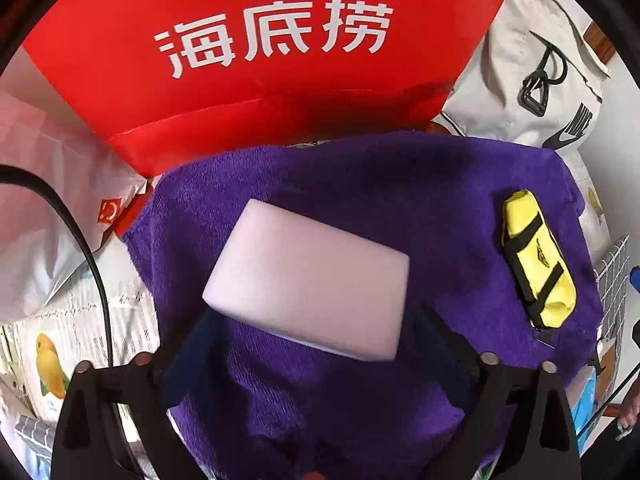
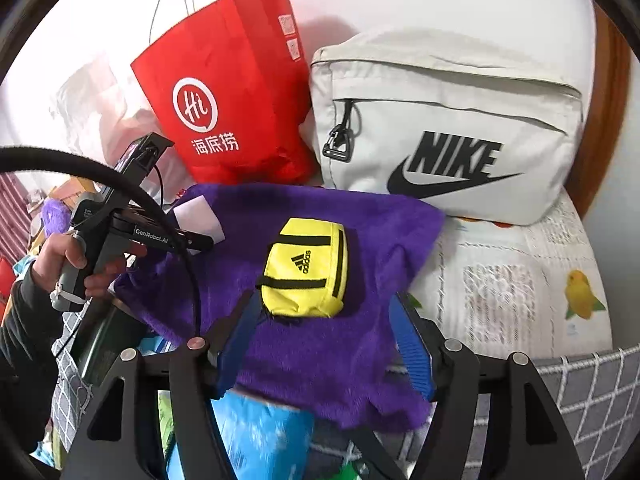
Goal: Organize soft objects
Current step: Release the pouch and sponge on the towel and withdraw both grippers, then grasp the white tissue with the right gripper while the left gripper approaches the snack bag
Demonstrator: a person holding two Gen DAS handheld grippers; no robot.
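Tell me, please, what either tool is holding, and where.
Nothing: the left tool stands open around the white sponge; the right tool is open behind the yellow pouch.

A white foam block [image 1: 306, 286] lies tilted on my purple plush towel [image 1: 400, 200], which is spread flat and rumpled over the bedding. Well apart from it on the same towel sits a small yellow pouch [image 2: 306, 268] (black straps, a black logo), resting on its side.

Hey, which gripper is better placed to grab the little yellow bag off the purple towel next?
Probably the right gripper. Its open blue fingers already flank the yellow bag on the purple towel. The left gripper is open over the white sponge block, with the bag off to its side.
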